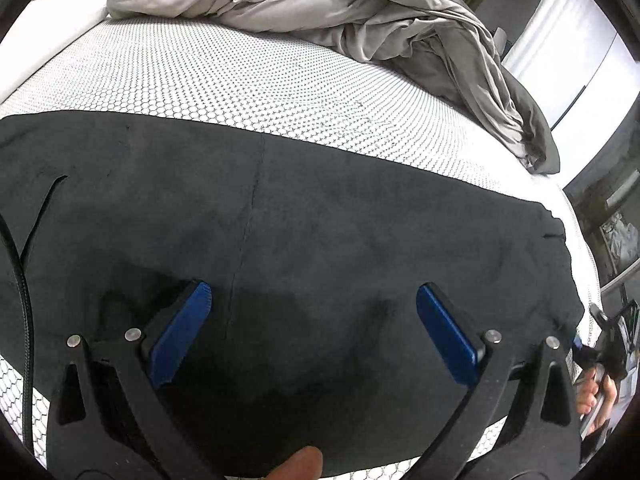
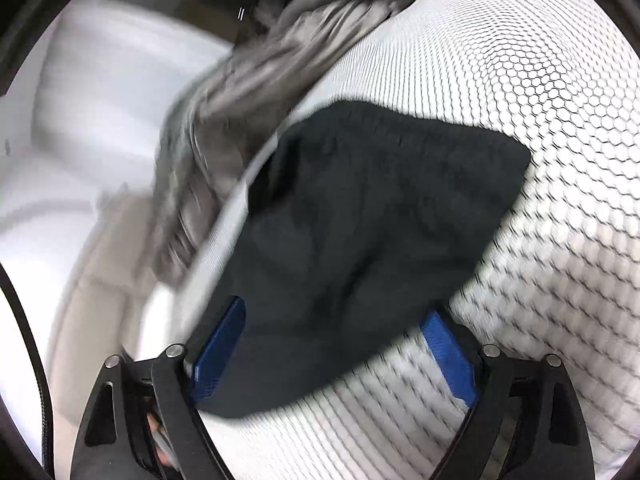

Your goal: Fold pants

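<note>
Left gripper (image 1: 314,308) sits above the black pants (image 1: 320,232), its two blue pads (image 1: 182,332) spread wide, nothing caught between them, only dark cloth lying flat below the gap. Whether the tips brush the fabric is hard to say from here. A fingertip (image 1: 300,464) of the person pokes in at the bottom edge of the left wrist view. The pants stretch across the near part of the bed, on the white mattress (image 1: 224,76) with its honeycomb print, a seam running up the middle of the cloth. Behind them, at the far side, a rumpled grey sheet (image 1: 320,12) is heaped and spills over the bed's right edge. Down at the right rim of that view a hand (image 1: 596,396) grips a dark handle, beside the corner of the pants. Over to the right wrist view, and it's badly smeared with motion blur. Right gripper (image 2: 334,332) has its blue pads (image 2: 220,352) standing well apart, and one end of the pants (image 2: 360,220) runs down into the gap, lying against the left pad while the right pad (image 2: 450,356) stands clear over bare mattress (image 2: 540,100). No pinch on the cloth: the jaws stand open around it. The grey sheet (image 2: 256,88) streaks past at the upper left.
</note>
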Action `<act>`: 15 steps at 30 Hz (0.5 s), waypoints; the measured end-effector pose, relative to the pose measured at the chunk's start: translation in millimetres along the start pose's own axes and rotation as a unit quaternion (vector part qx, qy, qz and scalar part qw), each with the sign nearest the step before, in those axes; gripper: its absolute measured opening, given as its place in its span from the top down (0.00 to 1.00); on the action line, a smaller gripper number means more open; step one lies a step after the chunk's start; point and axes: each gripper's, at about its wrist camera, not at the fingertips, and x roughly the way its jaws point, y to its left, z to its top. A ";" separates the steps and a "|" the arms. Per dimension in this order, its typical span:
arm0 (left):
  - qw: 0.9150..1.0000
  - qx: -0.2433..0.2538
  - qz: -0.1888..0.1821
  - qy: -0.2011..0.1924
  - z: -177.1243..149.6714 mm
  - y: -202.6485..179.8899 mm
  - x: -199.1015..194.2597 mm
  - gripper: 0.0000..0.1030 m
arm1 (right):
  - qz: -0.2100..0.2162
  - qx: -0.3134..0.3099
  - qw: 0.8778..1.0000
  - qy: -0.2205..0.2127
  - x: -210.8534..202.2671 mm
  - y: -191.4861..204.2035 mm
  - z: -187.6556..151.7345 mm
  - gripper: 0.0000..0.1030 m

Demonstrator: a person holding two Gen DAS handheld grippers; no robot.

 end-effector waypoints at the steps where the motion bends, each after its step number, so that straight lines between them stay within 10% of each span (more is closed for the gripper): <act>1: 1.000 -0.002 -0.002 0.003 0.8 -0.8 2.4 0.01 | -0.009 0.006 1.000 -0.006 6.3 0.6 1.2 0.40; 3: 1.000 -0.006 -0.013 0.010 1.0 0.1 5.4 0.01 | -0.029 0.031 0.999 -0.003 20.5 -2.9 3.7 0.89; 15: 1.000 -0.013 -0.016 0.008 3.4 24.4 -0.1 0.01 | -0.069 -0.009 0.998 0.002 -10.1 0.0 -8.7 0.95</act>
